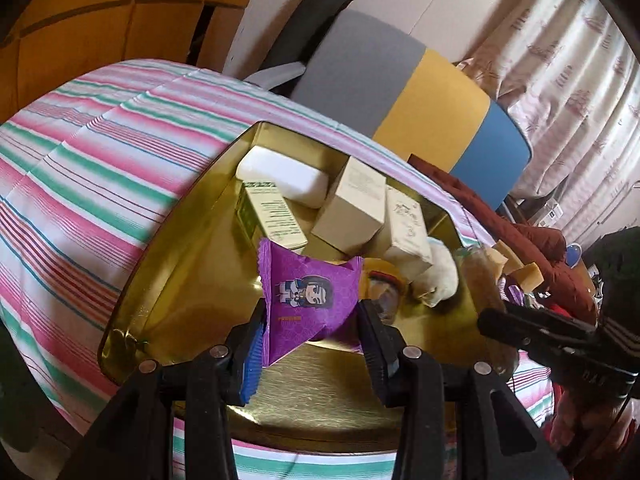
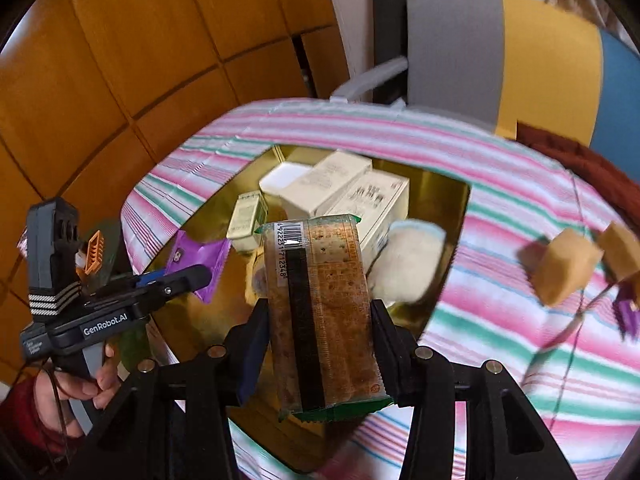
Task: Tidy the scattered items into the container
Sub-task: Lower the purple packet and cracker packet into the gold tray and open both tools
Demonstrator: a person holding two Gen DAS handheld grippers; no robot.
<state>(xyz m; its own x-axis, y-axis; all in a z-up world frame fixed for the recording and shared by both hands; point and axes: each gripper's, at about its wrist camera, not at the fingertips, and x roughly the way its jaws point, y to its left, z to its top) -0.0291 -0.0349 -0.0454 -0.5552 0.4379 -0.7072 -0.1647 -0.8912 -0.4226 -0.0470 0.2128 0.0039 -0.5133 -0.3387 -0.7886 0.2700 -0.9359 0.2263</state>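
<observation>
A shallow gold metal tin (image 1: pixel 168 300) lies open on a table under a pink, green and white striped cloth (image 1: pixel 88 184). Inside it lie a white oblong case (image 1: pixel 284 174), a green-and-cream carton (image 1: pixel 272 216), two cream cardboard boxes (image 1: pixel 352 208) and a fluffy white pouch (image 1: pixel 438 280).

The left gripper (image 1: pixel 310 344) clamps a purple triangular snack packet printed with a cartoon figure (image 1: pixel 308 300), holding it just above the tin's near part. The right gripper (image 2: pixel 320 344) pinches a long clear pack of brown crackers with a barcode and green ends (image 2: pixel 324 312) by its sides, also above the tin; the pack stands lengthwise between the fingers.

Right of the tin, two tan foam-like blocks (image 2: pixel 564 268) and a small purple wrapper (image 2: pixel 626 312) lie blurred on the cloth. Beyond the table stands a chair with a grey, yellow and blue back (image 1: pixel 420 96).
</observation>
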